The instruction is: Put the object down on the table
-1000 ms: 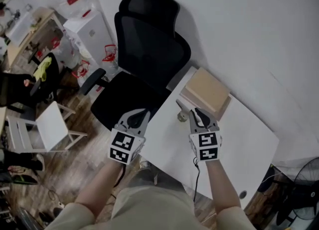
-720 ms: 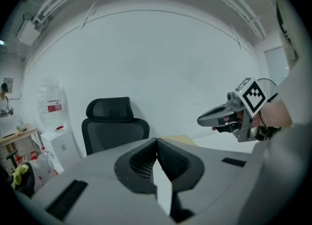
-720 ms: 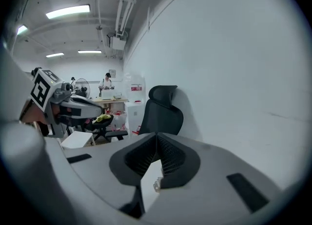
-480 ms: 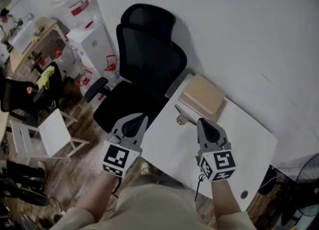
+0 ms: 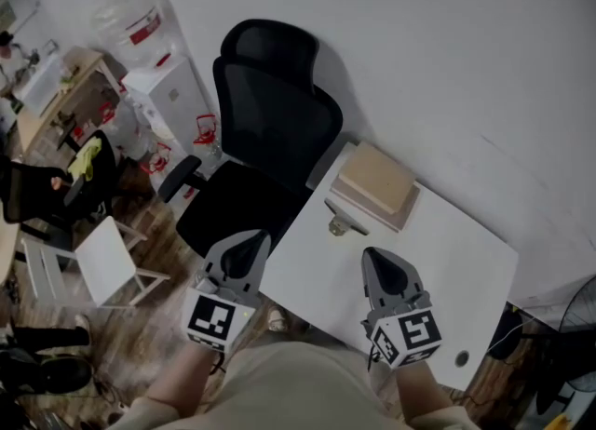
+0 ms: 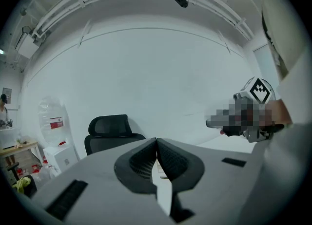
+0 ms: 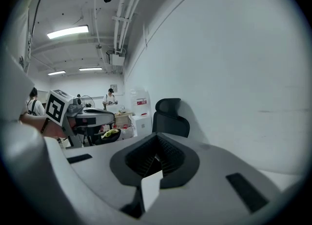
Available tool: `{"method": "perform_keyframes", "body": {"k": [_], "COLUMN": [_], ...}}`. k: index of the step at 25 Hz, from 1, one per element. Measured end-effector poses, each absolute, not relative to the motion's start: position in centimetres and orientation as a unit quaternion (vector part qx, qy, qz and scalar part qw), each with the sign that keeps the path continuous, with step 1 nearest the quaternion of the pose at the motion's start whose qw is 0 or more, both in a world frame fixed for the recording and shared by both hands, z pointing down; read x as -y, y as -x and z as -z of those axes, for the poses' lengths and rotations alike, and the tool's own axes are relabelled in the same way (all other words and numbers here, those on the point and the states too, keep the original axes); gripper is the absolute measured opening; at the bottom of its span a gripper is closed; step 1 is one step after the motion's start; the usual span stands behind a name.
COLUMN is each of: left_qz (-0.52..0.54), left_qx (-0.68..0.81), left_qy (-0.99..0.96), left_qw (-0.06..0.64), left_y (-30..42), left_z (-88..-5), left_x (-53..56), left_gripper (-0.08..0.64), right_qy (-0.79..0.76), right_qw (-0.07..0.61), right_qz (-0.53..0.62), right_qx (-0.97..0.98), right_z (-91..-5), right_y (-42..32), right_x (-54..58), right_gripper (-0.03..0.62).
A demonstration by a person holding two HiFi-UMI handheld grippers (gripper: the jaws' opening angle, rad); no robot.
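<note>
A small pale object (image 5: 337, 226) stands on the white table (image 5: 456, 261), just in front of a flat wooden box (image 5: 377, 184). My right gripper (image 5: 377, 261) hovers above the table's near part, well back from the object, shut with nothing in it. In the right gripper view its fingertips (image 7: 157, 140) meet against the white wall. My left gripper (image 5: 246, 246) hangs off the table's left edge, above the chair seat. It is shut and empty too, its tips (image 6: 156, 142) touching.
A black office chair (image 5: 270, 112) stands against the table's left end. Behind it are a white cabinet (image 5: 172, 70) and a water jug (image 5: 130, 5). A white folding chair (image 5: 101, 253) is on the floor at left. People stand far off (image 7: 111, 97).
Both grippers have drawn back toward the person. The right one has left the small object, which stays on the table beside the wooden box.
</note>
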State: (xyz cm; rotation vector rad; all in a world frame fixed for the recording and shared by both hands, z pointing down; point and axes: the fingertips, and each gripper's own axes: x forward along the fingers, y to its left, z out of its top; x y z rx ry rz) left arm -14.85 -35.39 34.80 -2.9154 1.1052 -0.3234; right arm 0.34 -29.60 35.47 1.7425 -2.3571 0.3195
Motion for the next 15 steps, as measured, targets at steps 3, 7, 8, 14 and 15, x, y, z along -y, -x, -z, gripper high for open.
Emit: {"method": "perform_keyframes", "body": {"k": [3, 7, 8, 14, 15], "left_qz": [0.107, 0.111, 0.112, 0.112, 0.110], "left_qx": [-0.350, -0.348, -0.348, -0.347, -0.348], "left_qy": [0.931, 0.931, 0.931, 0.931, 0.931], "left_qw": [0.002, -0.002, -0.002, 0.002, 0.002], "left_y": [14.9, 15.1, 15.2, 15.4, 15.4], "left_z": [-35.4, -35.9, -35.8, -35.0, -34.9], "left_x": [34.7, 34.2, 34.2, 34.2, 34.3], "left_gripper": [0.020, 0.020, 0.020, 0.020, 0.020], "right_qy": [-0.581, -0.582, -0.583, -0.587, -0.588], "right_qw": [0.098, 0.098, 0.099, 0.102, 0.103], "right_qz": [-0.110, -0.109, -0.108, -0.108, -0.108], "right_qx": [0.801, 0.800, 0.799, 0.796, 0.795], "right_z": [-35.8, -35.8, -35.6, -35.1, -35.1], "right_y": [0.3, 0.4, 0.4, 0.3, 0.4], "right_x": [29.0, 28.9, 28.9, 28.8, 28.8], "right_gripper": [0.023, 0.023, 0.023, 0.021, 0.021]}}
